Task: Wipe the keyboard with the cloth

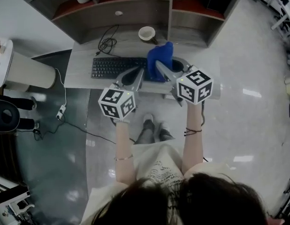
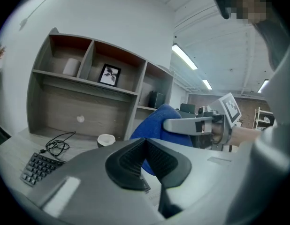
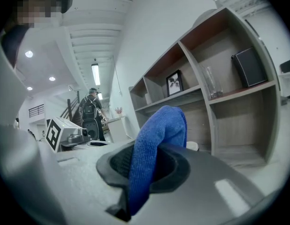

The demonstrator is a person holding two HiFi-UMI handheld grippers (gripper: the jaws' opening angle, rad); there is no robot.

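Holding two grippers over a grey desk (image 1: 84, 55), a person faces one black keyboard (image 1: 114, 67), one blue cloth (image 1: 160, 57) and one white cup (image 1: 147, 33). The right gripper (image 1: 159, 67) is clamped on the cloth, which rises from between its jaws in a single bunched fold, its long axis pointing toward the shelf unit (image 1: 135, 8). The cloth is over the keyboard's right end; whether it touches the keys cannot be told. The left gripper (image 1: 138, 75) has its jaws pressed together on nothing, just left of the cloth. The keyboard lies flat, long axis left to right across the head view. One coiled black cable (image 1: 106, 43) lies behind it.
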